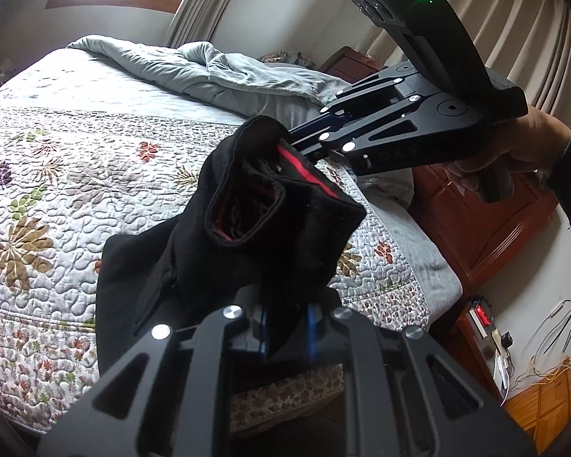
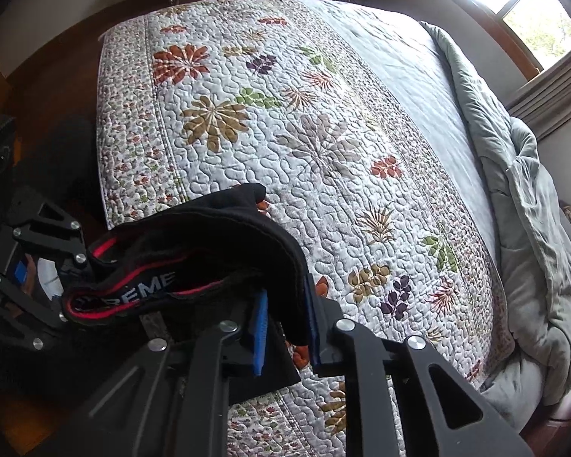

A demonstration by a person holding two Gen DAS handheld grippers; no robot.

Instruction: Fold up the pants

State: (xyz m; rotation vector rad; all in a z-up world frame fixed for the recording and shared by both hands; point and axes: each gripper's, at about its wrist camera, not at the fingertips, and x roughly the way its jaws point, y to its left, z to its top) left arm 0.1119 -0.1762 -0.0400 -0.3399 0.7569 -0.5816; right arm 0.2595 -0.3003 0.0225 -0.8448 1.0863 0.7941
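Left wrist view shows the left tool (image 1: 285,327) clenched on a bunched edge of the black fleece pants with a red-trimmed waistband (image 1: 224,251), cloth packed between its blue-padded fingers (image 1: 313,329). The pants hang in the air over the near edge of the bed covered with a white quilted floral bedspread (image 1: 57,160), the lower cloth draping down onto the quilt. Further right in the same view, the right tool (image 1: 285,141) reaches into the far side of the waistband, held by the person's right hand (image 1: 514,152); its tips are buried in cloth, so its grip cannot be judged from here. A crumpled grey-green duvet (image 1: 217,68) lies at the far end of the bed.

Right wrist view settles it: the right tool (image 2: 285,327) has black cloth pinched between its blue pads, and the left tool (image 2: 63,278) grips the opposite end of the waistband at the left of the frame.

The step in hand appears to be stretching the waistband to lay the garment out. To do it well, the two tools probably need to draw apart until the band is taut and level, then lower the pants flat onto the open quilt, legs aligned, before releasing. Both grips look bunched, so a slip or a twisted leg is the likely fault.

White lettering inside the waistband reads "REME" (image 2: 148,285); the rest is hidden in folds. Faint letters, seemingly "DAS" (image 1: 396,152), mark the right tool's body.
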